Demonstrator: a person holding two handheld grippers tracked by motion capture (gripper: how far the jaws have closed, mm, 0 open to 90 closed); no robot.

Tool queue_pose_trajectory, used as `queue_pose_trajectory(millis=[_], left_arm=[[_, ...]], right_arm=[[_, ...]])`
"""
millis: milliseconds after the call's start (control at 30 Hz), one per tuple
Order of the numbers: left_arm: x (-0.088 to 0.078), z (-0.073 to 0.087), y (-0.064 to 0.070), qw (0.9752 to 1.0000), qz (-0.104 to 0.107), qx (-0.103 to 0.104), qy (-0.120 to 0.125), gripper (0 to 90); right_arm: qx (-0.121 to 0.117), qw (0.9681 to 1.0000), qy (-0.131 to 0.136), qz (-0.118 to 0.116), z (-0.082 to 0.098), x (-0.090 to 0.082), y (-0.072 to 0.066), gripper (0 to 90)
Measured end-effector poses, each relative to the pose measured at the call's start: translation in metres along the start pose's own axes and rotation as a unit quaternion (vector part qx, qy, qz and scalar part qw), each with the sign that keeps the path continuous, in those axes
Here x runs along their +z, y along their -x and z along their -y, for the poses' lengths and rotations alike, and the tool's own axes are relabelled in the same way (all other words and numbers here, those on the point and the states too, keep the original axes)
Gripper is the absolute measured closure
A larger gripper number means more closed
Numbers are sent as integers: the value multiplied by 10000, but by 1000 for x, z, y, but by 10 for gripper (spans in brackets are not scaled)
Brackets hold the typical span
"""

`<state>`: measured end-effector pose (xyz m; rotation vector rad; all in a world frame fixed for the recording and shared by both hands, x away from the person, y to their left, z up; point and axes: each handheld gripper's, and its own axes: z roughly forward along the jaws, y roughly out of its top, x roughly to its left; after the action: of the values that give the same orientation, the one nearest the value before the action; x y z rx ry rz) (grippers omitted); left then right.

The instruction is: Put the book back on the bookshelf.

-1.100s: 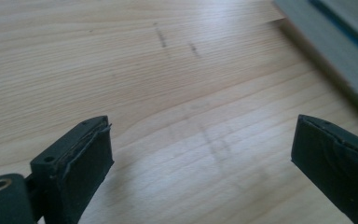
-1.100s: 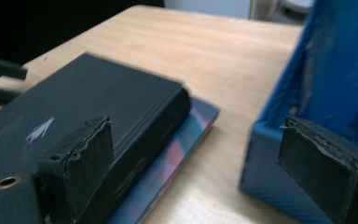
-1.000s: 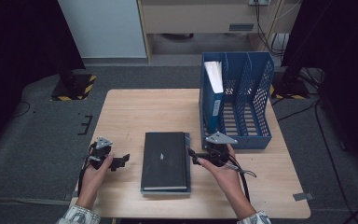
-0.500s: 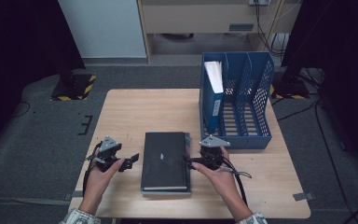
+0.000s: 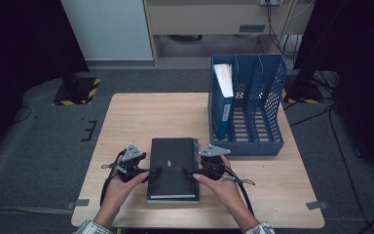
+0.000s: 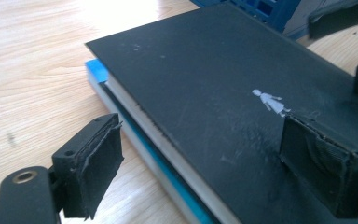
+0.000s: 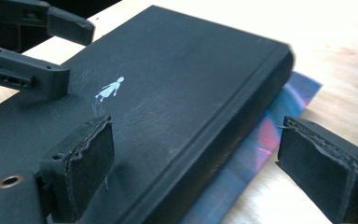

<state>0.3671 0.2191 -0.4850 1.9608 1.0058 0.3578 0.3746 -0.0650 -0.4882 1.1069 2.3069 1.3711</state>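
Note:
A black hardcover book (image 5: 173, 165) with a small white figure on its cover lies flat on the wooden table (image 5: 141, 117), on top of a thin blue booklet (image 6: 98, 70). My left gripper (image 5: 153, 171) sits at the book's left edge. Its jaws have just been closing, and the book's page edge lies between them (image 6: 203, 149), one pad over the cover and one beside the edge without pressing. My right gripper (image 5: 187, 171) is open at the book's right side and straddles the spine (image 7: 200, 149), with the booklet (image 7: 261, 135) beneath.
A blue mesh file rack (image 5: 272, 141) stands at the table's back right. A blue binder with white papers (image 5: 222, 97) stands upright in its leftmost slot. Bare table lies to the left and behind the book. The floor around is dark carpet.
My left hand has moved right to the book's left edge. My right hand has shifted left and down onto the book's right edge. The book has not moved.

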Motion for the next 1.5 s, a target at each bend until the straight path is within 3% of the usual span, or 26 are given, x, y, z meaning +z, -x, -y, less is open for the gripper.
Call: queue_pose_trajectory(millis=[233, 567, 833, 1333, 1400, 1500], left_arm=[[5, -2, -2, 9996, 255, -132, -14, 178], [13, -8, -3, 9994, 332, 78, -33, 177], [14, -10, 0, 9994, 328, 102, -56, 181], [12, -6, 21, 9988, 428, 204, -118, 182], [13, -6, 20, 9987, 461, 179, -109, 182], [15, -6, 19, 9986, 487, 176, -68, 180]], right_arm=[[114, 9998, -75, -174, 2, 9, -1, 103], [347, 9988, -54, -337, 3, 16, 1, 87], [403, 9987, -25, -303, 6, 11, 0, 106], [494, 9985, -77, -209, 21, -11, -8, 100], [458, 9985, -89, -273, 21, -12, -6, 93], [643, 9969, -184, -409, 20, -8, 1, 37]])
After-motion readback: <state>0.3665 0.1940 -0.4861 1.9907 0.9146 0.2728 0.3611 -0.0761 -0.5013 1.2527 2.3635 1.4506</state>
